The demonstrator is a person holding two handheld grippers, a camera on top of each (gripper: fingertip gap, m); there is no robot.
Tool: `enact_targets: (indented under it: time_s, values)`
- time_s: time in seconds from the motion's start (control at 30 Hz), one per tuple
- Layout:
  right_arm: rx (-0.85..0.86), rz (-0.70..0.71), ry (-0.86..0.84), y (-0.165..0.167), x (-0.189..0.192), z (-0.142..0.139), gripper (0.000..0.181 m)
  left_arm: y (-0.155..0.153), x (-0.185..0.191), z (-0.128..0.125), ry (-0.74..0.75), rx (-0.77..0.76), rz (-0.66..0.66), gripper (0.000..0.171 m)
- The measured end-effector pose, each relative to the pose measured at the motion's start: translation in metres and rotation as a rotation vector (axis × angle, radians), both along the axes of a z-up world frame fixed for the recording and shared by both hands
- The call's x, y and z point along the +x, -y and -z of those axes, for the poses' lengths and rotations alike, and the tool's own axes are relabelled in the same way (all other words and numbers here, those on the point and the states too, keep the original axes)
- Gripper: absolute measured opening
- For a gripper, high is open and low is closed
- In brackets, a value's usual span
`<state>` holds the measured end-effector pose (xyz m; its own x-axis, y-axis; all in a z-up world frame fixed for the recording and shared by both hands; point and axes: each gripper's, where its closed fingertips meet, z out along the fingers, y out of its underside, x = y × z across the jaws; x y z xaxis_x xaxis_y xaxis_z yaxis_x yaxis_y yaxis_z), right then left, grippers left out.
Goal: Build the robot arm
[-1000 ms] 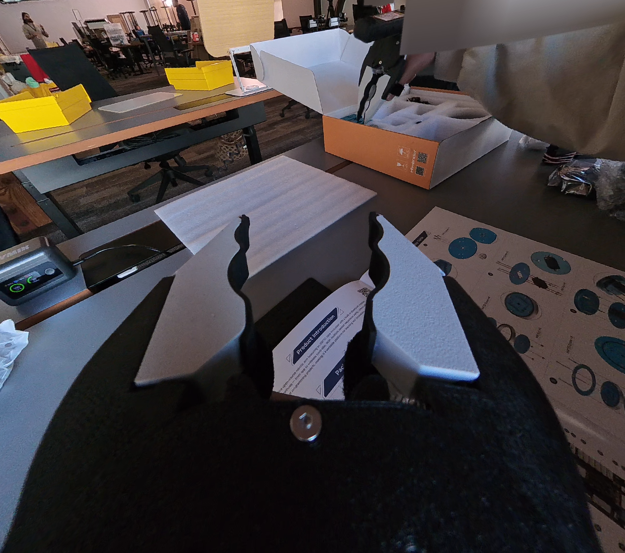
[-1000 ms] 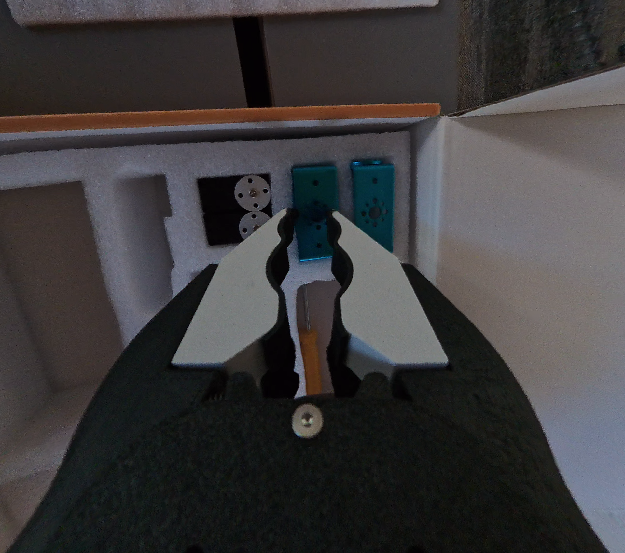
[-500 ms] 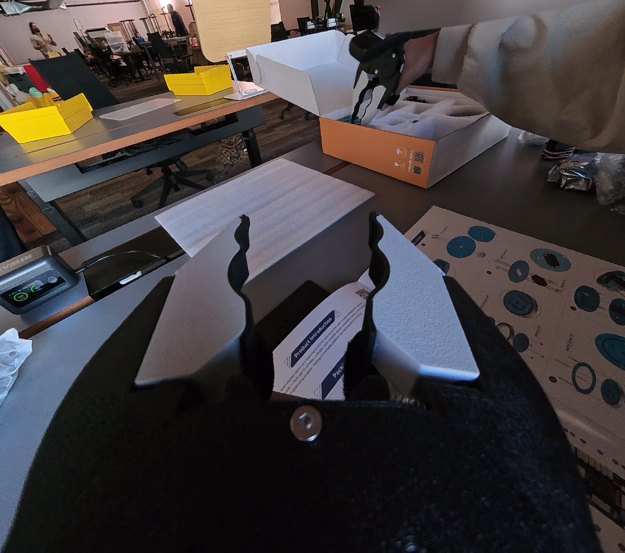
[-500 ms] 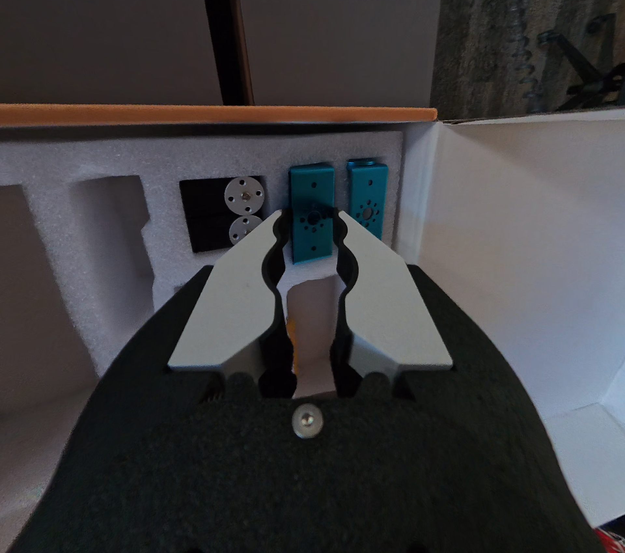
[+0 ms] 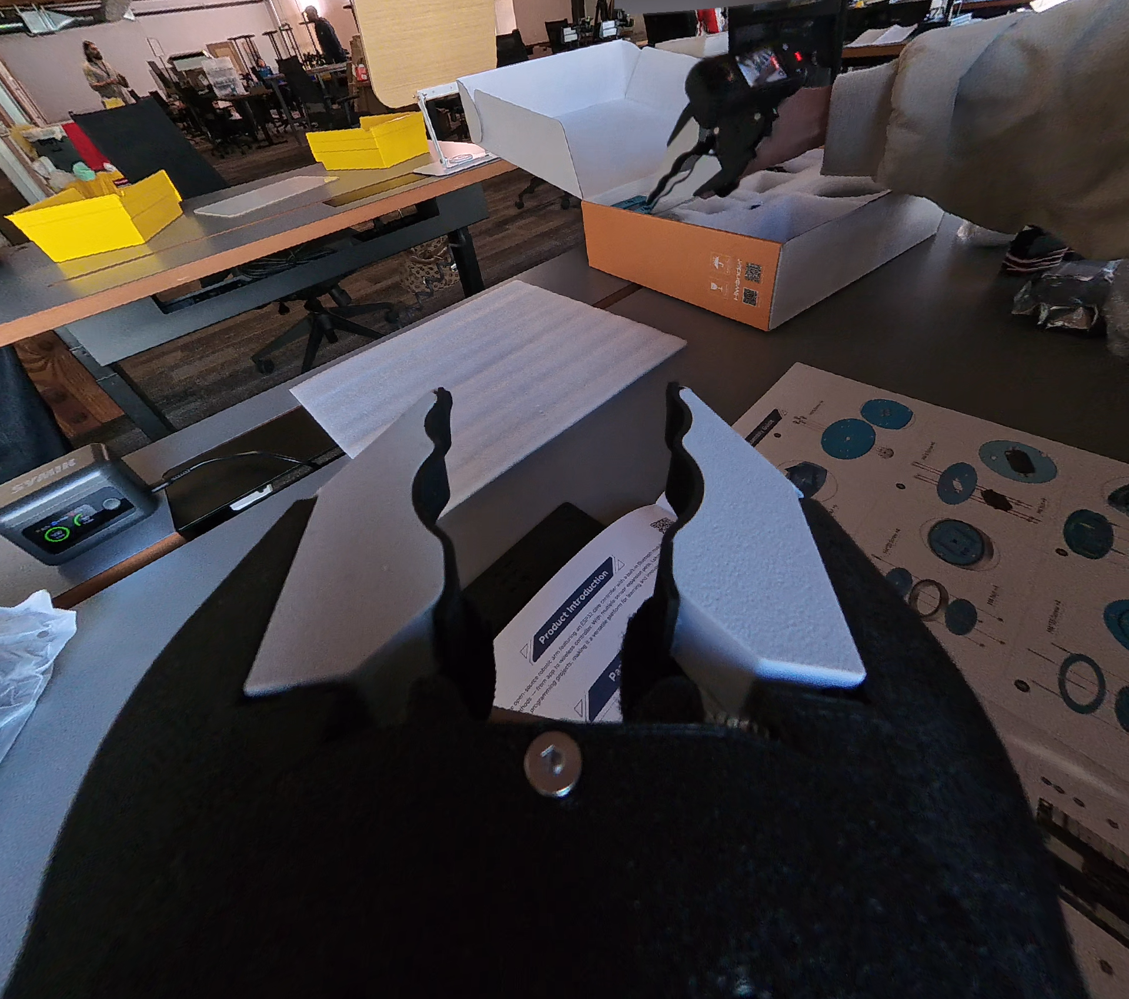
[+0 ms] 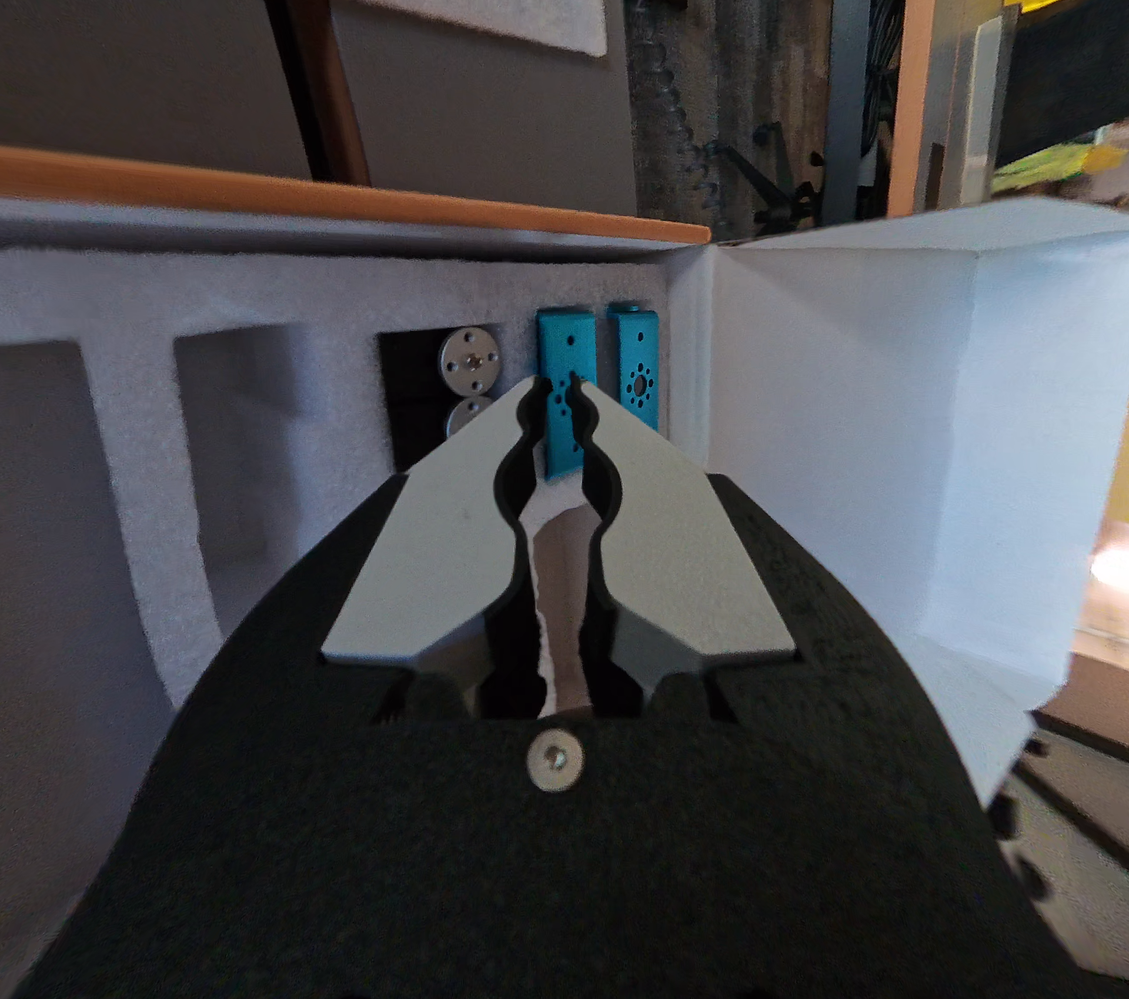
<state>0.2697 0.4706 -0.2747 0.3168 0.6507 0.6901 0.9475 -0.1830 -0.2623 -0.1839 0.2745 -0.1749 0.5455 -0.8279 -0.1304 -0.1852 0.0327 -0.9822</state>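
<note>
The right hand-held gripper (image 6: 557,386), fingers pinching the left of 2 teal perforated metal brackets (image 6: 565,359) in the white foam insert (image 6: 305,291), appears close-up only in its own view, while the left hand-held gripper (image 5: 555,401) hangs spread above a white printed leaflet (image 5: 574,603) on the table (image 5: 916,334).

Left tongs (image 5: 553,401): mine stood wide apart, holding nothing, above the dark tabletop (image 5: 916,322).
Below them: a white leaflet (image 5: 574,621) with dark blue bars showed between the fingers, partly lying on a black object I couldn't identify.
Ahead: a white foam sheet (image 5: 489,352) lay just beyond the fingertips.
To my right: a printed parts chart (image 5: 977,530) with teal circles lay flat.
Farther off: my right tongs (image 5: 678,194) reached into the orange box (image 5: 678,261), tips nearly together by a teal part; whether they gripped it I couldn't tell.
To my left: a grey power unit (image 5: 67,511) with a lit display.
</note>
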Motion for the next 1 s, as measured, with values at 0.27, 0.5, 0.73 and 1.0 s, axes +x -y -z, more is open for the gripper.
enact_targets:
  time_s: [0.27,0.5,0.73,1.0]
  values:
    - [-0.008,-0.006,-0.021,-0.008,-0.004,0.005,0.006,0.001,0.001,0.000,-0.001,-0.001,0.005,0.070]
    - [0.126,-0.015,0.073,-0.024,-0.004,0.006,0.003,0.004,0.006,0.002,-0.016,0.007,0.014,0.070]
    - [0.329,-0.035,0.116,-0.027,-0.002,-0.016,0.001,0.001,0.002,0.002,-0.013,0.005,0.001,0.070]
    - [0.427,-0.003,0.030,-0.017,0.007,-0.086,0.000,0.003,0.005,0.003,-0.019,0.005,0.012,0.070]
